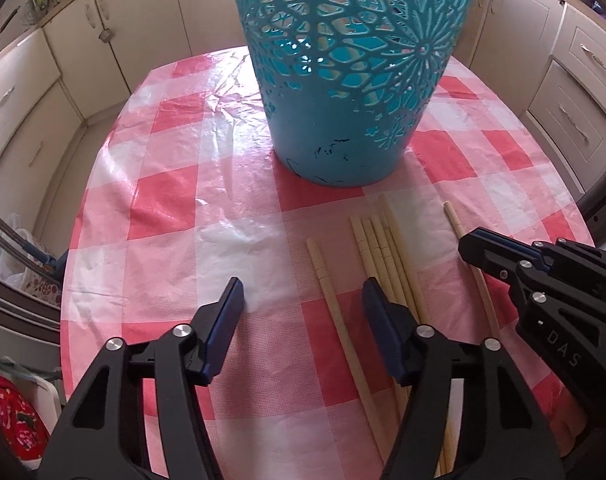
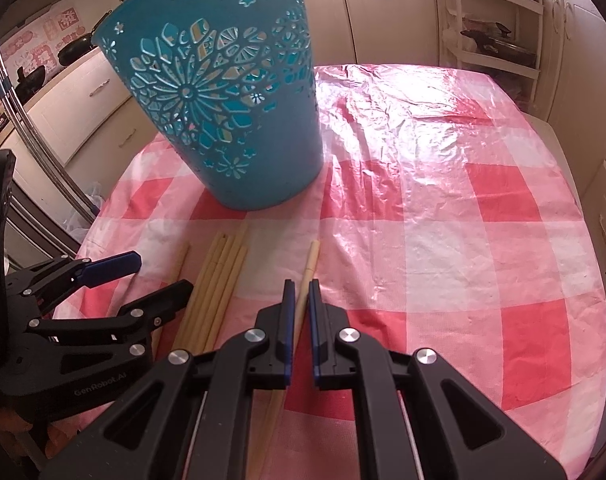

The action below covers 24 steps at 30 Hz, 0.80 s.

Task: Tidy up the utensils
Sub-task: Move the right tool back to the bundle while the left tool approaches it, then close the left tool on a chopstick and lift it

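Black plastic claw frames w/ blue pads, silver screws, white lettering.

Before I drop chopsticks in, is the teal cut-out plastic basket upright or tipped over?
Upright: the teal cut-out plastic basket stands on its narrower base on the red-and-white checked tablecloth, wider rim up.

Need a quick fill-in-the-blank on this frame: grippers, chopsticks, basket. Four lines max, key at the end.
1. The right gripper has its fingers closed around a single ____.
2. The left gripper is ____ and holds nothing.
3. The chopsticks lie on a tablecloth checked in white and ____.
4. The openwork basket behind them is ____ in colour.

Missing words: chopstick; open; red; blue
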Available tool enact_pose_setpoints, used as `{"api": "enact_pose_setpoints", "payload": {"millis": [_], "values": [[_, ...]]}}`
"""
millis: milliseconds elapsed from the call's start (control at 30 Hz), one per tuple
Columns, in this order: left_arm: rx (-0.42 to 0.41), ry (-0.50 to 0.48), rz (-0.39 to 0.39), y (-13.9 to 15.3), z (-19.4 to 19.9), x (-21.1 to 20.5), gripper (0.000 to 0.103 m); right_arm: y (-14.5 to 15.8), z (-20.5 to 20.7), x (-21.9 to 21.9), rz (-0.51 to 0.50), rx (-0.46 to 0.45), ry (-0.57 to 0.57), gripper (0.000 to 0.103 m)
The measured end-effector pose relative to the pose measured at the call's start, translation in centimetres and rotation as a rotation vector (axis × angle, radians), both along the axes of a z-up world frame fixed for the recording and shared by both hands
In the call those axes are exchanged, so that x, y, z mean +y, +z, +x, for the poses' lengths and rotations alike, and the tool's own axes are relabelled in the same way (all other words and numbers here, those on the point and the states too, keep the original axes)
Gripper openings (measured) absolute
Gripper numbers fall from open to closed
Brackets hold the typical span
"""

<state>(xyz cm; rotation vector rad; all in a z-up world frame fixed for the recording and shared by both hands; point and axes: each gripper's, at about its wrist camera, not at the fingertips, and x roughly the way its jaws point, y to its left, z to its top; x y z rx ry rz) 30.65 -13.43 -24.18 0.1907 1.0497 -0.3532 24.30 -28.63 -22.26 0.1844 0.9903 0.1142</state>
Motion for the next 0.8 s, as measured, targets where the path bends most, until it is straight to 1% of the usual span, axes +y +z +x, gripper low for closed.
{"api": "enact_pose_setpoints", "payload": {"millis": [33,100,133,167,200,233,300,333,500,800], "values": [[-0.003,-0.013,-0.004,0.08,-0.10,-0.18,0.045,0.00,-0.04,0.12,-0.008,-0.003,0.003,0.007],[-0.011,-0.041,-0.015,0.06,-0.16,-0.38,0.035,0.00,-0.12,0.20,-0.016,-0.009,0.003,0.007],[-0.012,-0.053,-0.021,0.11,-0.24,-0.54,0.027,-0.02,-0.19,0.20,-0.016,-0.010,0.002,0.007],[-0.011,-0.077,-0.038,0.15,-0.34,-0.66,0.022,-0.02,-0.20,0.18,-0.015,-0.009,0.001,0.007],[-0.013,-0.084,-0.039,0.12,-0.43,-0.78,0.017,-0.03,-0.25,0.18,-0.014,-0.009,-0.001,0.007],[-0.013,-0.090,-0.040,0.15,-0.47,-0.80,0.012,-0.01,-0.26,0.17,-0.013,-0.009,-0.002,0.007],[0.000,-0.097,-0.066,0.11,-0.57,-0.62,0.007,0.00,-0.29,0.12,-0.012,-0.008,-0.004,0.007],[0.006,-0.092,-0.075,0.13,-0.52,-0.42,0.005,0.01,-0.30,0.08,-0.013,-0.007,-0.004,0.007],[0.021,-0.074,-0.089,-0.01,-0.34,-0.05,0.006,0.00,-0.23,0.19,-0.025,-0.008,-0.001,0.007],[0.014,-0.064,-0.083,0.00,-0.16,0.15,0.005,0.09,-0.05,0.72,-0.053,0.001,0.014,0.007]]}}
